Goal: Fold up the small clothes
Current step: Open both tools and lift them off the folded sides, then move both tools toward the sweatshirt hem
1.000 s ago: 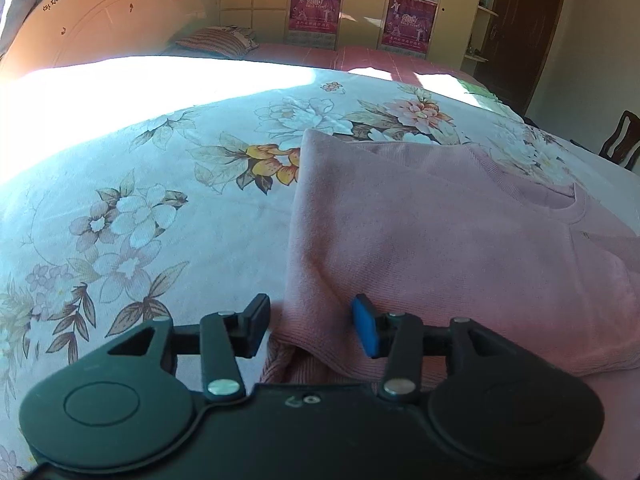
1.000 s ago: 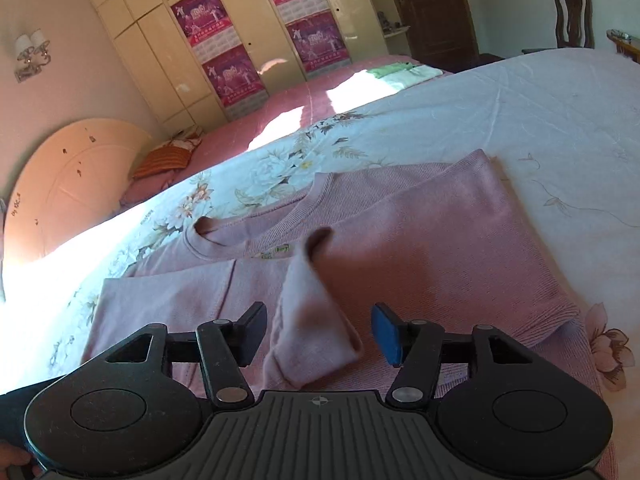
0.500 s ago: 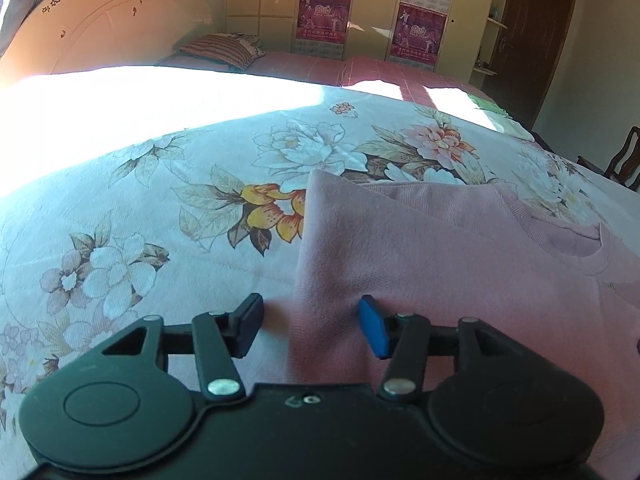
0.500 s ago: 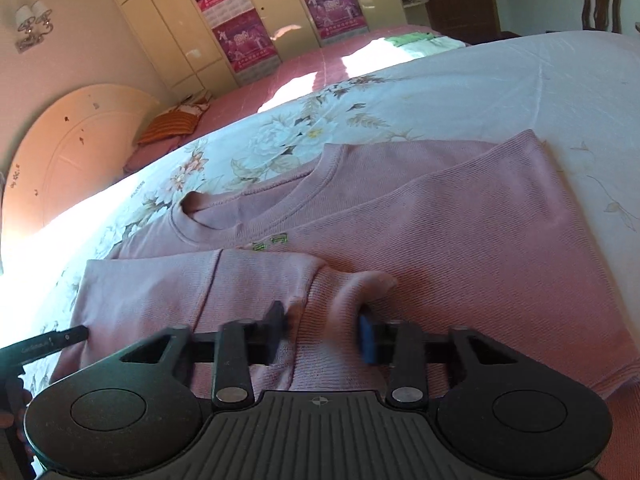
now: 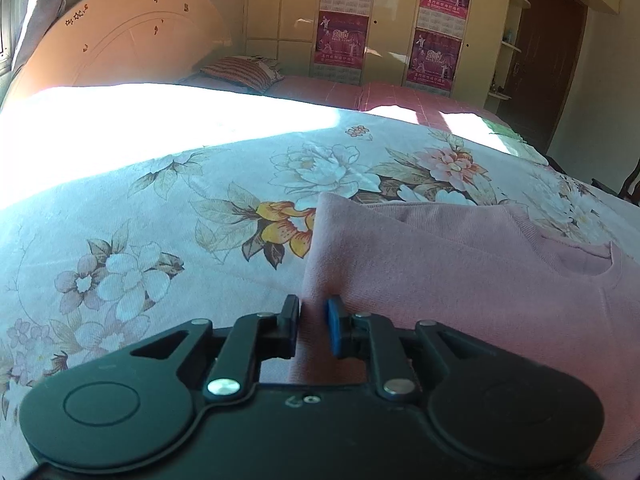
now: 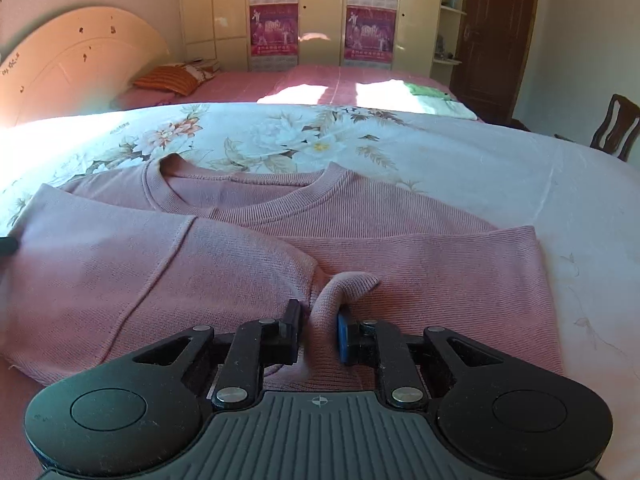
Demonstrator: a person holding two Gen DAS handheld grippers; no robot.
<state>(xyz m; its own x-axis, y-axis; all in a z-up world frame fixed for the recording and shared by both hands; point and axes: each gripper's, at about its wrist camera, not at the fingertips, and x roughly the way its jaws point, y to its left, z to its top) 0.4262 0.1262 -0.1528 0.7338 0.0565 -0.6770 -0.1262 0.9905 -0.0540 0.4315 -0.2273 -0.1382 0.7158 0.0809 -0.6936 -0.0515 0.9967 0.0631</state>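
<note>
A pink knit sweater (image 6: 360, 220) lies flat on a floral bedspread (image 6: 280, 140), neckline toward the far side, its sleeves folded across the body. My right gripper (image 6: 320, 322) is shut on a raised fold of the sweater's sleeve cuff near the middle of the front edge. In the left wrist view the sweater (image 5: 460, 280) fills the right half. My left gripper (image 5: 314, 312) is shut on the sweater's left folded edge.
The bedspread (image 5: 160, 220) stretches left, with bright sunlight across its far part. A second bed with a pink cover (image 6: 320, 84) and a striped pillow (image 6: 172, 78) stands behind. A wardrobe with posters (image 6: 320, 12), a headboard (image 5: 120, 40) and a chair (image 6: 616, 124) lie beyond.
Both grippers were open a second ago and have closed on the sweater. The right gripper laid the sleeve down across the body and turned to face the neckline.
</note>
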